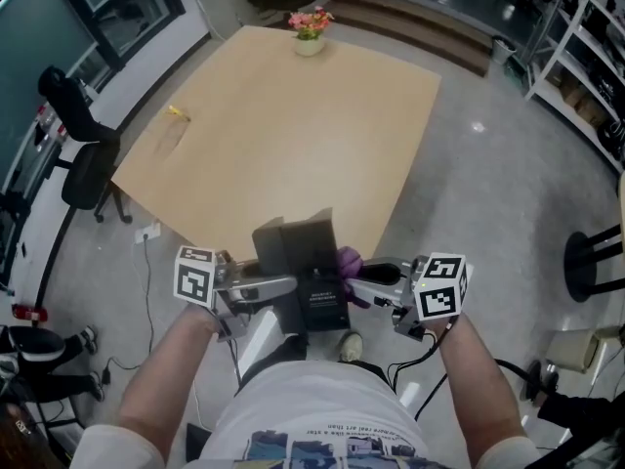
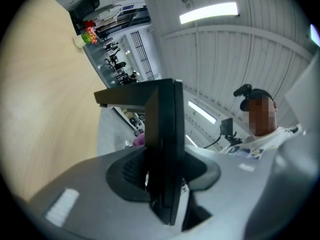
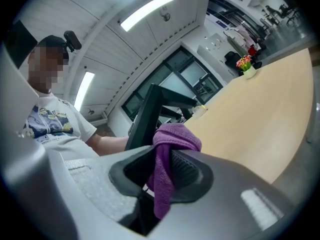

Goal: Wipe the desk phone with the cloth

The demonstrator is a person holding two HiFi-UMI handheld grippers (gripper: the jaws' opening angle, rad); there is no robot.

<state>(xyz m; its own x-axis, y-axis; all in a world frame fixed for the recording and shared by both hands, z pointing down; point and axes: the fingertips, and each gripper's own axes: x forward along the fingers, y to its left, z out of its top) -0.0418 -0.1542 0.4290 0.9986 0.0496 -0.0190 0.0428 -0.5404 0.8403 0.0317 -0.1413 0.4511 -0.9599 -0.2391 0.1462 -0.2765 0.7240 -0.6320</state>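
Observation:
A black desk phone hangs in the air over the near corner of the wooden table, close to the person's body. My left gripper is shut on the phone's left side; in the left gripper view the phone's dark edge stands upright between the jaws of that gripper. My right gripper is shut on a purple cloth, which sits against the phone's right side. The right gripper view has the cloth bunched up and hanging through the jaws of this gripper, with the phone just behind it.
A small pot of flowers stands at the table's far edge and a small yellow item lies near its left edge. An office chair is to the left of the table, a stool to the right, and shelves at the far right.

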